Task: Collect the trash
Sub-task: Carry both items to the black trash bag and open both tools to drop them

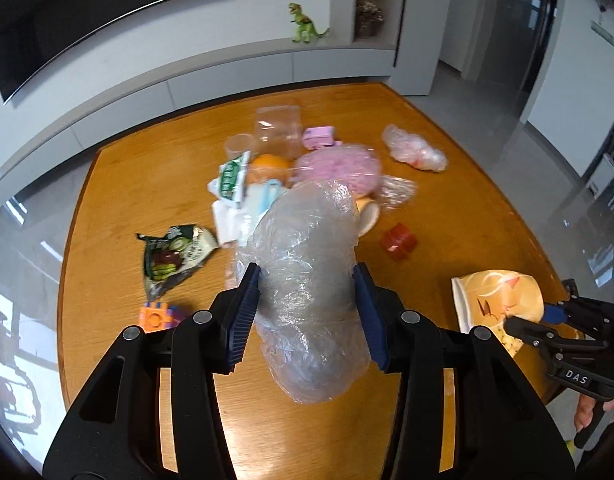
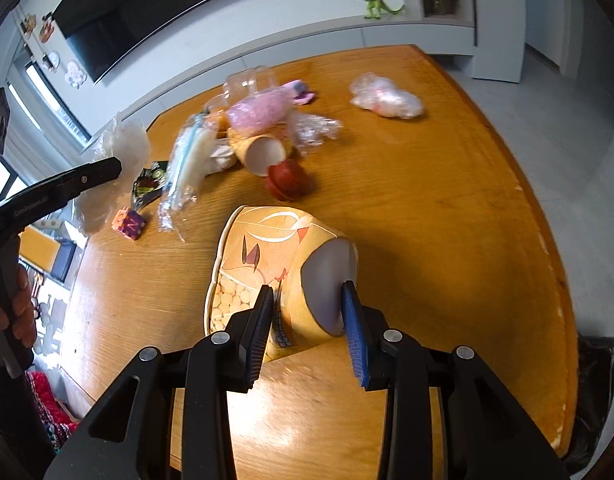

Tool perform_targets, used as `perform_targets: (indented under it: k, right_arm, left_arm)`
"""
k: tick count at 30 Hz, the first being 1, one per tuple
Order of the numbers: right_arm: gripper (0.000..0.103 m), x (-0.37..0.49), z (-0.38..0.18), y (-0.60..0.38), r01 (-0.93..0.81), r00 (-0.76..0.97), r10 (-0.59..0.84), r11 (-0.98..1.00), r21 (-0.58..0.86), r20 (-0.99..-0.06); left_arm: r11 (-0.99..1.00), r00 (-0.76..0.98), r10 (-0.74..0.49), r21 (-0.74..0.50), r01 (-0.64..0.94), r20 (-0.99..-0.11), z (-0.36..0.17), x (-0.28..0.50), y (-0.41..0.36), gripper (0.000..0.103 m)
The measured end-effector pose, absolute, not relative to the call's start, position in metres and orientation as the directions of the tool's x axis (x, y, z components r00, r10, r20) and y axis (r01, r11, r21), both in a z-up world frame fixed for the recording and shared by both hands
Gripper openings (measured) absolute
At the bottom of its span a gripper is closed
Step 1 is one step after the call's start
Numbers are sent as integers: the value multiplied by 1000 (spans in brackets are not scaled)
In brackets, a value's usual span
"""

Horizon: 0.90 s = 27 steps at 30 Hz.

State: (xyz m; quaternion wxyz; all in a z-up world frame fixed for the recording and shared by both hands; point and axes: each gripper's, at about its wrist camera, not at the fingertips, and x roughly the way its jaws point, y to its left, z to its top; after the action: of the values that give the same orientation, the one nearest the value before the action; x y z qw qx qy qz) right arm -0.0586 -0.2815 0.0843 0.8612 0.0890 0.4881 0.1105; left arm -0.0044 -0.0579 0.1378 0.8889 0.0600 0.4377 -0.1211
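Note:
My left gripper (image 1: 305,276) is shut on a crumpled clear plastic bag (image 1: 307,240), which bulges between the pads and hangs above the wooden table (image 1: 459,200). The right wrist view shows this same bag (image 2: 123,148) at the far left, in the left gripper's fingers (image 2: 103,170). A squashed orange paper cup (image 2: 267,248) is clamped in my right gripper (image 2: 307,292), its white inside against the right pad. That cup (image 1: 495,292) and the right gripper (image 1: 547,316) also show at the right of the left wrist view.
Litter lies mid-table: a green snack wrapper (image 1: 175,252), a red lid (image 1: 399,242), another paper cup (image 2: 263,156), pink netting (image 1: 339,166), a clear plastic wad (image 1: 413,148) and a small orange-purple cube (image 1: 159,316). A black bag (image 2: 599,392) hangs past the table's right edge.

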Motion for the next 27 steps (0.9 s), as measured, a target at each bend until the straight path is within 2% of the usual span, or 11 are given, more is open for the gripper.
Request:
perform_targets:
  k: [8, 15, 27]
  right_arm:
    - [37, -108, 87, -369, 64, 557, 151, 973, 223, -817]
    - [37, -172, 82, -471, 298, 565, -2, 933, 202, -825]
    - [37, -295, 48, -614, 685, 436, -217, 709, 166, -873]
  left_arm:
    - [876, 509, -312, -37, 480, -802, 123, -32, -184, 47]
    - [742, 394, -424, -64, 667, -815, 107, -64, -313, 47]
    - [494, 174, -467, -92, 865, -867, 55, -127, -506, 47]
